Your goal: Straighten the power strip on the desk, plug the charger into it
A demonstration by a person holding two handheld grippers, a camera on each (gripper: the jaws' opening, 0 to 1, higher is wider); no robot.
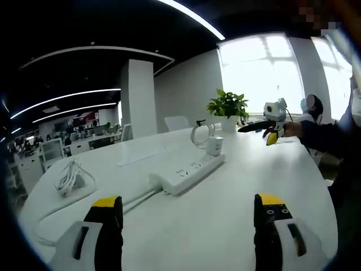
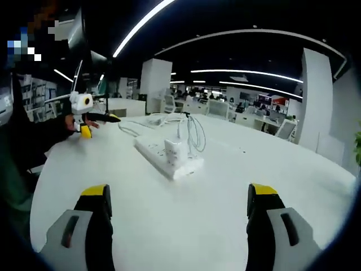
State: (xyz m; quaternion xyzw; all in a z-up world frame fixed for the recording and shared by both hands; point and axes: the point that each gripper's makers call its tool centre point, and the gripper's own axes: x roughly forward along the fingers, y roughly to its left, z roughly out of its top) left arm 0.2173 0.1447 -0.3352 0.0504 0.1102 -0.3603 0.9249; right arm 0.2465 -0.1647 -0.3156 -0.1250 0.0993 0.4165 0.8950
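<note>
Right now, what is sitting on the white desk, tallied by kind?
Power strip: 1
Charger with coiled cable, standing at the strip's end: 1
Loose bundle of white cable: 1
Potted plant: 1
Total: 4

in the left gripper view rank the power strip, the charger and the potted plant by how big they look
1. power strip
2. potted plant
3. charger

The plant stands farther away, so its true size is unsure.

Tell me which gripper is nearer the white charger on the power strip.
Right, probably. From the right gripper the charger stands at the power strip's near end; from the left gripper it's at the far end.
</note>
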